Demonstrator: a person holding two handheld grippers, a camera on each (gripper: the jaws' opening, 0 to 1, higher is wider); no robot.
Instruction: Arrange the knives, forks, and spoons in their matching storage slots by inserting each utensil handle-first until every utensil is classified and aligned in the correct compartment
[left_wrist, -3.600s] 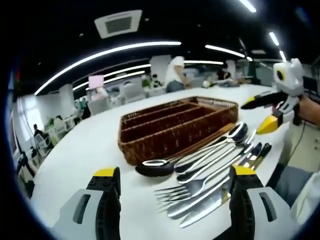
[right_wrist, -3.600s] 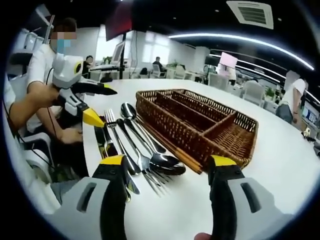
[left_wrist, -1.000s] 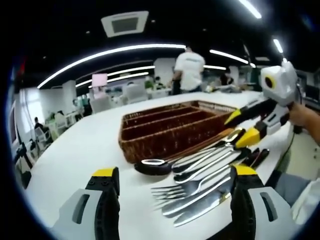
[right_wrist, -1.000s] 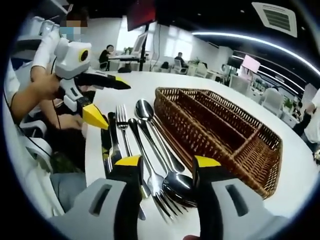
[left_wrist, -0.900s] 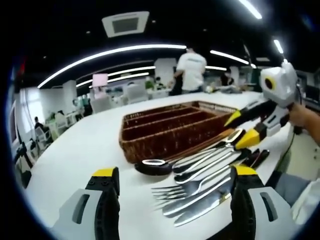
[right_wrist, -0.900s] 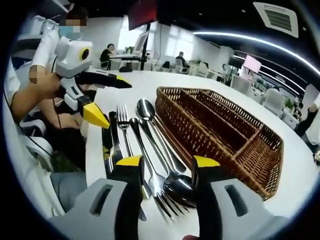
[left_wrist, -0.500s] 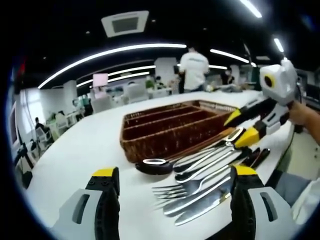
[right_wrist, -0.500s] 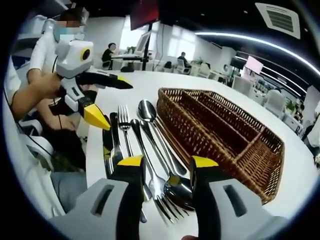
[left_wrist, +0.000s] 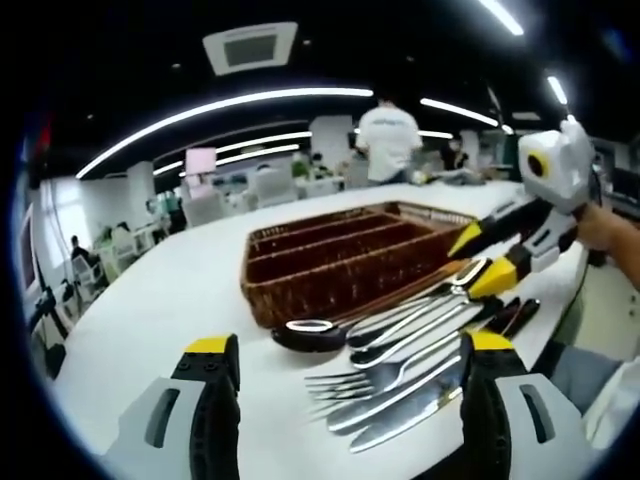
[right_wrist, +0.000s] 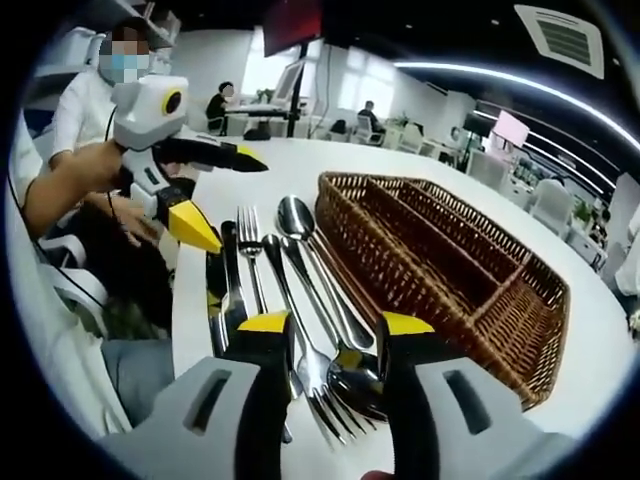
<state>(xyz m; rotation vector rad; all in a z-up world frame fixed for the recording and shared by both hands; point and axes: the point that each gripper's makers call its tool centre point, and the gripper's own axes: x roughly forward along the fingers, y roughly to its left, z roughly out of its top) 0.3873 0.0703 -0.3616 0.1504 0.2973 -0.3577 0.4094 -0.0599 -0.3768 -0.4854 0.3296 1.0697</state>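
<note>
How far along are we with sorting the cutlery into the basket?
Nothing is sorted yet: the wicker basket compartments that show look empty. The spoons, forks and knives all lie in a row on the white table beside it. In hand: the right gripper is narrowed around utensil stems near a spoon bowl, though its grip isn't clear. The left gripper is open, holding nothing. Every utensil remains.

Brown woven basket (left_wrist: 340, 265); silver cutlery (right_wrist: 300, 300); white table (left_wrist: 170, 300); yellow-tipped grey tongs (left_wrist: 340, 350).
</note>
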